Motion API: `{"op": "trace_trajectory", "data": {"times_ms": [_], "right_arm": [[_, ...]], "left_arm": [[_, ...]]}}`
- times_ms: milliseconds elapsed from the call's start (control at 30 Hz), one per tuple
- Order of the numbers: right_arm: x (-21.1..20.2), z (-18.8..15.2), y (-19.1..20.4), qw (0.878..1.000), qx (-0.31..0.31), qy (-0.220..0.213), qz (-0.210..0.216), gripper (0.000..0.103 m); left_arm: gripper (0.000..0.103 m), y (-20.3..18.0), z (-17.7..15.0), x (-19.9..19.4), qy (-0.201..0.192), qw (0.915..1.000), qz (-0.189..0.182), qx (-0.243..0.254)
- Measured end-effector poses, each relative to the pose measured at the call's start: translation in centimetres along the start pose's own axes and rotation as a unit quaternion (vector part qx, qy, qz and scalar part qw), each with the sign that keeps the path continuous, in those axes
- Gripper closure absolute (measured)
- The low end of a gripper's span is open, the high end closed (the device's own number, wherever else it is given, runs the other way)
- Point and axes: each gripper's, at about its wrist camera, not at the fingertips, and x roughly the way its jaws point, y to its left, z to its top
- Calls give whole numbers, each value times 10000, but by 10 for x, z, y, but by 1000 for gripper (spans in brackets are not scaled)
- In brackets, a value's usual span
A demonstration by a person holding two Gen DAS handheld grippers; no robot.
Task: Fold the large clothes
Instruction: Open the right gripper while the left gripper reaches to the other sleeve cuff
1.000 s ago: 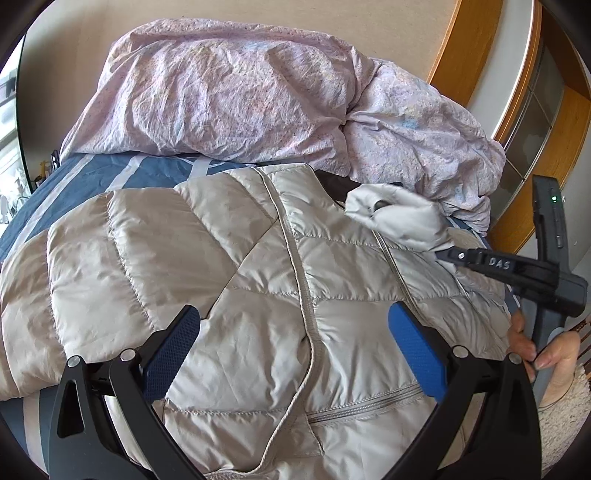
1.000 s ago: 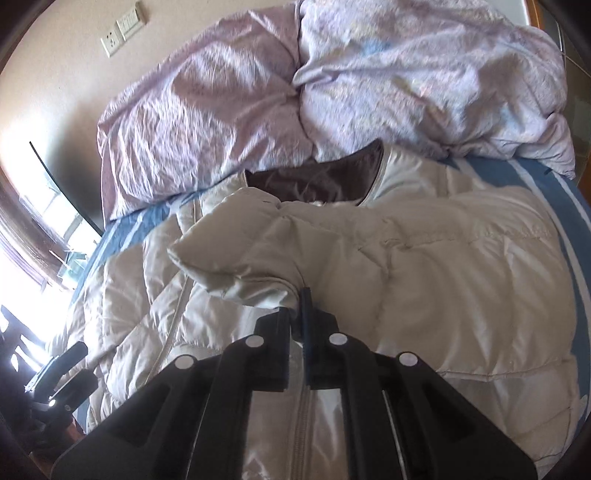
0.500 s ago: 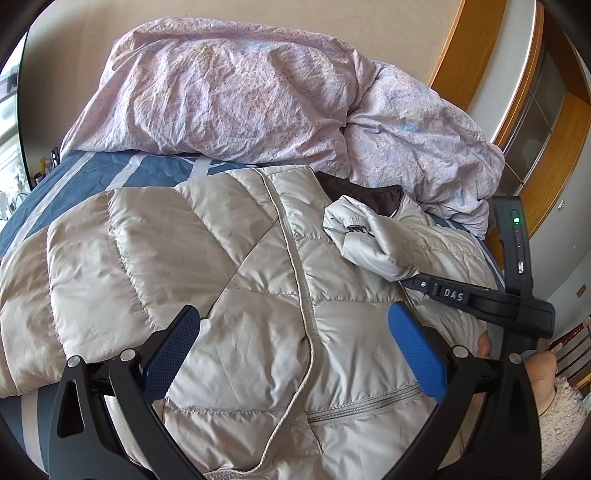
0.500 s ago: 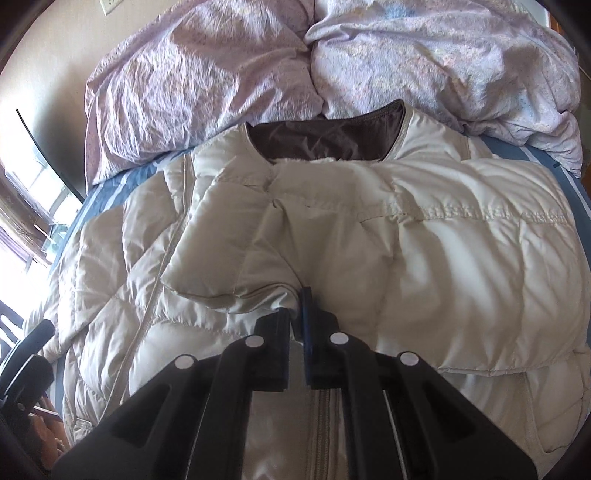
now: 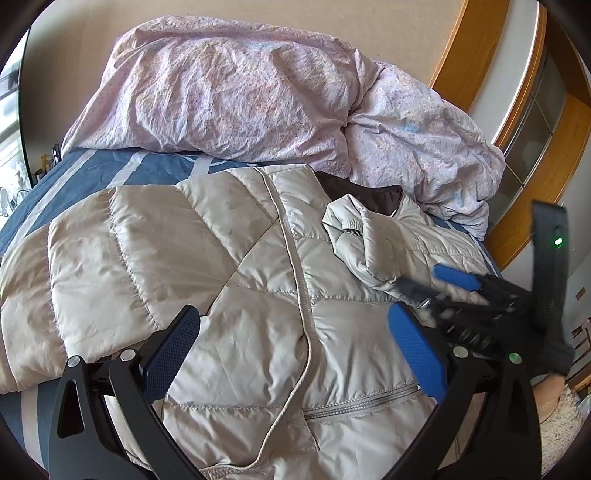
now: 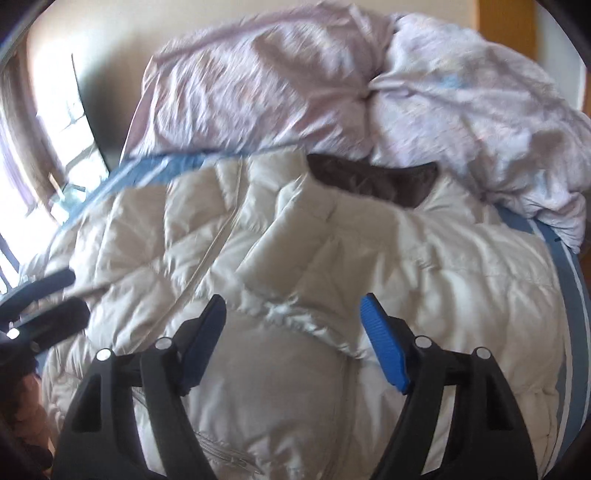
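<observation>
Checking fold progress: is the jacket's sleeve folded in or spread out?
Folded in: the sleeve lies across the jacket's front, cuff below the collar.

I see a bed (image 5: 92, 173) with a blue, pale-striped sheet; a crumpled pink floral duvet (image 5: 258, 96) heaped against a plain beige wall (image 5: 258, 13); curved orange-wood trim (image 5: 469, 40) at right; bright daylight through a window (image 6: 22, 177) at left.

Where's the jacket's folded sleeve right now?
The sleeve lies across the jacket's chest, right of the zipper, just below the brown collar lining.
</observation>
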Motion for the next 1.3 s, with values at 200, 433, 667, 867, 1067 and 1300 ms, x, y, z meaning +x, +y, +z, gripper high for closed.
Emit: {"op": "trace_trajectory", "data": {"times_ms": [200,433,667,867,1067,1300], "right_arm": [[12,1,-83,9869,1285,148,-968,50],[33,-11,-110,9771,1555,415,-1392,52],[44,-12,-103,9766,1321,598,-1589,49],[62,-12,-96,9738,981,898,-1846,45],[73,-9,-84,9660,638,1138,-2231,42],[72,-9,-91,9639,766,1189,-2256,34]], "left_arm": [[1,14,-1,-8,38,9998,46,-173],[1,25,-3,-12,87,9994,100,-321],[1,34,-6,-19,-40,9988,336,-352],[1,52,-10,-36,-319,9964,672,-415],[1,80,-17,-61,-481,9926,935,-610],[1,136,-45,-84,-197,9854,1154,-1235]]}}
